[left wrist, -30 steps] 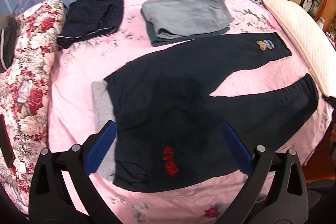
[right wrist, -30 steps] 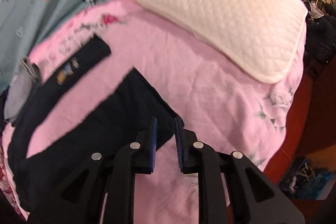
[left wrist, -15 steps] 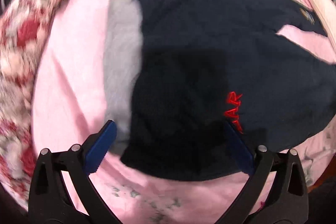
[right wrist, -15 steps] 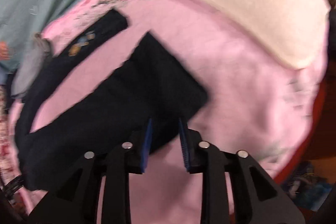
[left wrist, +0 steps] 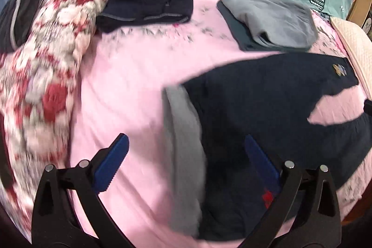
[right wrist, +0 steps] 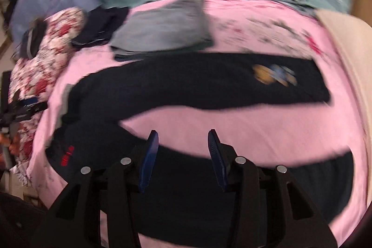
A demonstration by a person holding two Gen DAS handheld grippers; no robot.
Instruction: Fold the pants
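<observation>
Left wrist view: the left gripper hovers above a pink bedsheet, its blue-padded jaws spread wide and holding nothing. Between the jaws lies the grey waistband of a pair of dark navy pants, spread flat across the right half of the bed with the legs running away to the right. A small bear patch marks the far leg. Beyond the pants sit a folded grey garment and a folded dark garment. A red floral quilt is bunched along the left edge.

Right wrist view, blurred: the right gripper hangs over the near pant leg, jaws partly apart and gripping nothing. The pants stretch across the sheet, legs splayed in a V, with red lettering near the waist at the left. A cream quilted pillow lies at the right edge.
</observation>
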